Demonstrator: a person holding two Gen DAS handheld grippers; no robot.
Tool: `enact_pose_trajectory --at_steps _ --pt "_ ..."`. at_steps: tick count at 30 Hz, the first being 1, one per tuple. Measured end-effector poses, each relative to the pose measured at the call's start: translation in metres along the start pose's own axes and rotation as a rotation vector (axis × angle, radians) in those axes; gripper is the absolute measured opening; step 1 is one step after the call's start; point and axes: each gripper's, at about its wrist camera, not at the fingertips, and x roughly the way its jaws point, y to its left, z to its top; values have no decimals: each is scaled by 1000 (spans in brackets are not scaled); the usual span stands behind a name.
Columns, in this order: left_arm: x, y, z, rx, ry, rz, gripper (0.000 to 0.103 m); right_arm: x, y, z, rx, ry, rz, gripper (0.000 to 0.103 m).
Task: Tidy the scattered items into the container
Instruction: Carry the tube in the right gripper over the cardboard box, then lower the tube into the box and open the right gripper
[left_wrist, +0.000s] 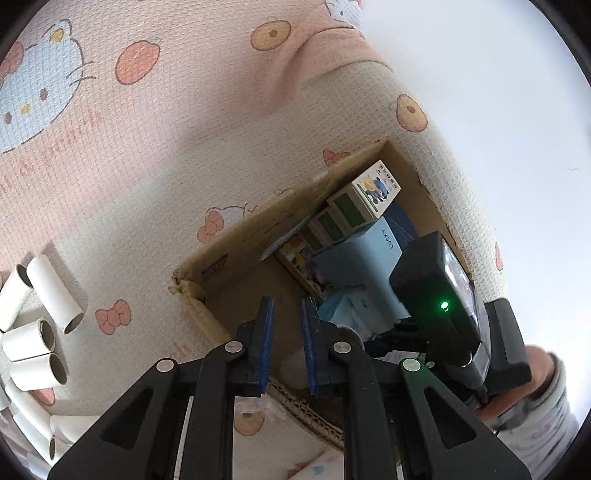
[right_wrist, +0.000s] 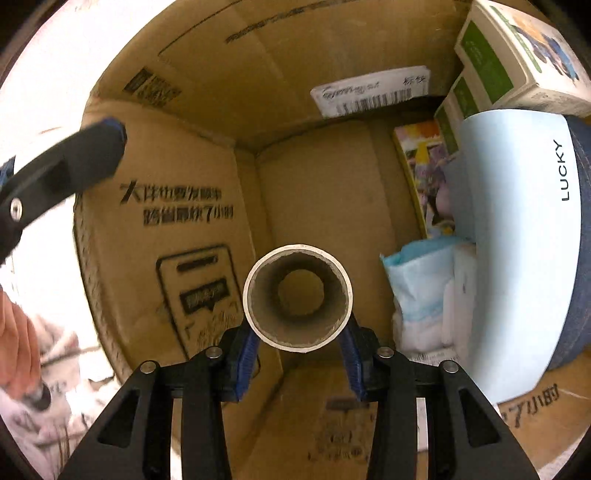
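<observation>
Left wrist view: left gripper (left_wrist: 288, 314) hangs over the near edge of the cardboard box (left_wrist: 236, 236), blue-padded fingers (left_wrist: 266, 321) slightly apart, nothing between them. The box sits on a Hello Kitty print mat (left_wrist: 147, 129). Inside it, at the far end: a stack of small green-and-white cartons (left_wrist: 354, 206), a light blue pouch marked LUCKY (left_wrist: 365, 254), a colourful printed box (left_wrist: 299, 254) and a blue-white plastic packet (left_wrist: 343, 306). The right gripper's body (left_wrist: 436, 295), green LED lit, is down in the box on the right side. Outside the box at far left, a pile of white cardboard tubes (left_wrist: 40, 325) lies on the mat, well apart from the box.

Right wrist view: right gripper (right_wrist: 298, 350) points down into the cardboard box (right_wrist: 166, 229), fingers clamped on a white cardboard tube (right_wrist: 297, 299), one blue pad on each side, open end facing the camera. The tube is inside the box, above the bare floor section; can't tell if it touches bottom. To its right: plastic packet (right_wrist: 417, 288), LUCKY pouch (right_wrist: 517, 229), green-and-white cartons (right_wrist: 491, 59), colourful box (right_wrist: 424, 166). A barcode label (right_wrist: 369, 92) is stuck to the far wall. One finger of the left gripper (right_wrist: 74, 162) shows at upper left, over the box edge.
</observation>
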Motion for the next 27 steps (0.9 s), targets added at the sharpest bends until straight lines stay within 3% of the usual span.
enact_pose_trajectory --at_steps 5,11,16,19,22,27 --pt "0 -4 -4 15 15 -2 17 17 6 4 -100 180 -33 38" --pt "-2 -4 -9 22 24 13 17 61 7 16 -116 324 -45 38" --pt "-7 1 -7 2 9 19 17 61 -1 32 -77 225 -12 38" --pt "-10 4 -6 -6 2 24 17 75 -3 34 -63 205 -55 38" --pt "-13 6 -7 -7 0 26 17 77 -11 32 -14 192 40 32" --pt "-14 7 -10 -22 -11 12 20 73 -16 29 39 104 65 32"
